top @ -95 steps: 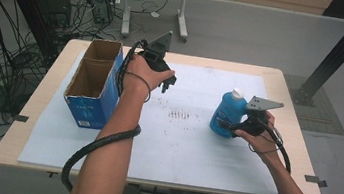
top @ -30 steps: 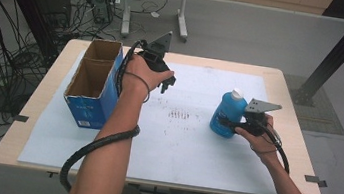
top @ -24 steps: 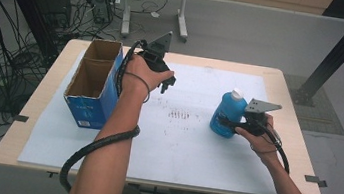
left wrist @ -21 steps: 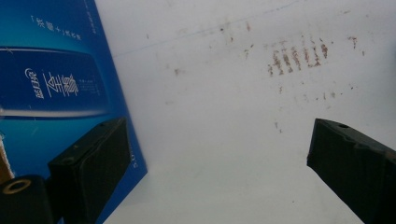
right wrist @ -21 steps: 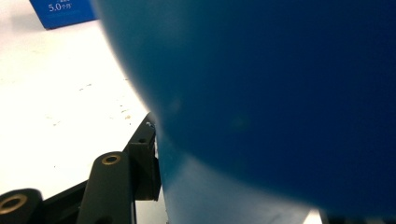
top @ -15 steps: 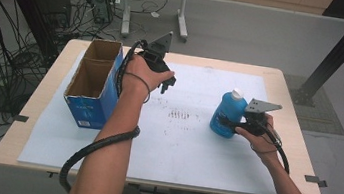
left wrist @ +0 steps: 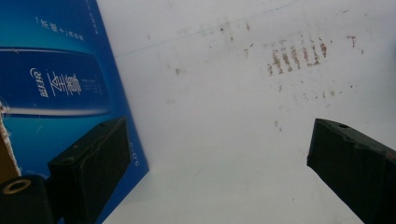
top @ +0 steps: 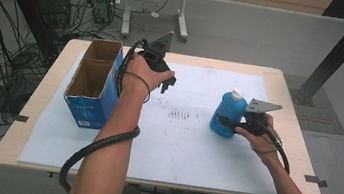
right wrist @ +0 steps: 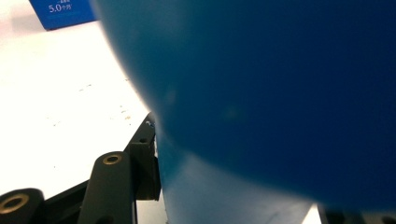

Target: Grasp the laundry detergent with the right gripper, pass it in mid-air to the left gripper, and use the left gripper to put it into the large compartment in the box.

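A blue bottle (top: 227,113) with a white cap stands upright on the right part of the white sheet (top: 188,149). My right gripper (top: 224,121) is shut on its lower body from the right side. Up close in the right gripper view, the bottle (right wrist: 261,93) sits between the black fingers (right wrist: 144,154). My left gripper (top: 168,83) hovers open over the sheet, just right of an open blue cardboard box (top: 91,86). In the left gripper view the jaws stand wide with nothing between them (left wrist: 217,140), and the box's blue side (left wrist: 56,88) is at the left.
Brown stains (top: 180,114) mark the sheet's middle. The wooden table edge (top: 300,139) runs close to the right hand. Cables and equipment lie on the floor beyond the table's far left. A black post stands at the far right.
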